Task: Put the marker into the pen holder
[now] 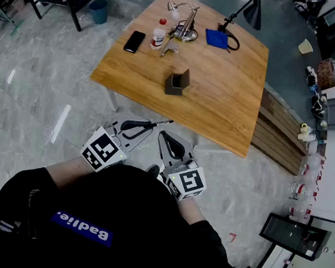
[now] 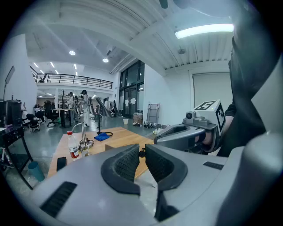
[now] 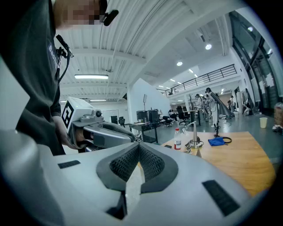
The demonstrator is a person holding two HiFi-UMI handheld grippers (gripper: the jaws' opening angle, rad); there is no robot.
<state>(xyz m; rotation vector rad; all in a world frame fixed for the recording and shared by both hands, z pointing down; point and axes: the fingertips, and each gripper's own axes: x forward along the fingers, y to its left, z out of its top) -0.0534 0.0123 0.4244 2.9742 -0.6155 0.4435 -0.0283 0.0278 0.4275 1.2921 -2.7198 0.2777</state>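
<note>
"Head view had me uneasy," I said. "My left claw (image 1: pixel 150 125) was pinching the marker (image 1: pixel 163 122). Most of what I could see of it stuck out ahead and to the right of the tips, over the floor rather than over the table (image 1: pixel 219 100)."

"And the pen holder?"

"The pen holder (image 1: pixel 177 82) stood upright on the table well ahead of that claw, past the near edge, with nothing in between. My right claw (image 1: pixel 166 137) sat just to the right of the left one, pressed together on nothing. Its own view showed the pads meeting."

"So what could have gone wrong?"

"Three things, as I judged it. The hold was on a thin marker with a long free end, so a quick swing could have let it pivot or slip, and a drop there meant the floor. The free end could have caught the table edge or the holder's rim on the way in and tipped the holder, which looked light. And the right claw was near enough to that free end to knock it."

"Left gripper view any help?"

"Only a dark stub between the tips of the nearly closed pads."
</note>
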